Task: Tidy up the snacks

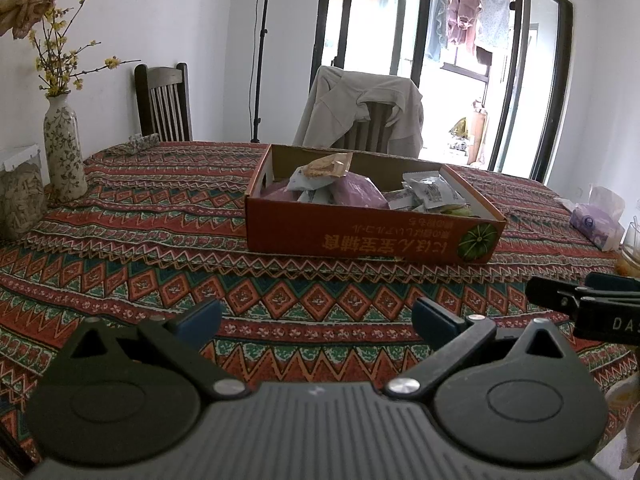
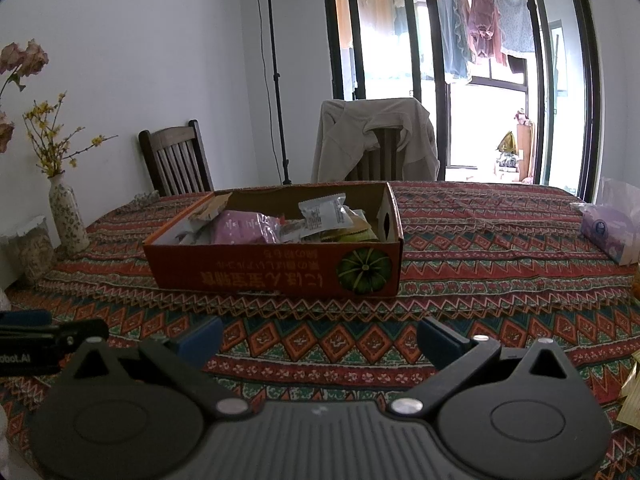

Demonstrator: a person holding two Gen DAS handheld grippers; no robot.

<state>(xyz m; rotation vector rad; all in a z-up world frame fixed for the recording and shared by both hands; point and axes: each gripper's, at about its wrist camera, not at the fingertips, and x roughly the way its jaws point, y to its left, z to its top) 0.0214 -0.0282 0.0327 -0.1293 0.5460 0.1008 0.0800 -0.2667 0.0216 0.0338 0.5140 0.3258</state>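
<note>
We see the bench [image 1: 160,240] under its rumpled cloth, with the box [image 1: 360,232] at 12 o'clock already heaped with snacks [image 1: 360,192], so a careless push could slide it or snag the cloth. Both the left tool [image 1: 316,312] and right tool [image 2: 320,332] hang spread wide and empty, well short of it. We judge the loose packets likeliest to slip or spill over the low wall.

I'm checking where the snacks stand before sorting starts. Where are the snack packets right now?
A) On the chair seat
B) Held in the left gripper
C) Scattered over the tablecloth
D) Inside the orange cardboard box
D: the snack packets lie piled inside the orange cardboard box, and both grippers are open and empty.
</note>
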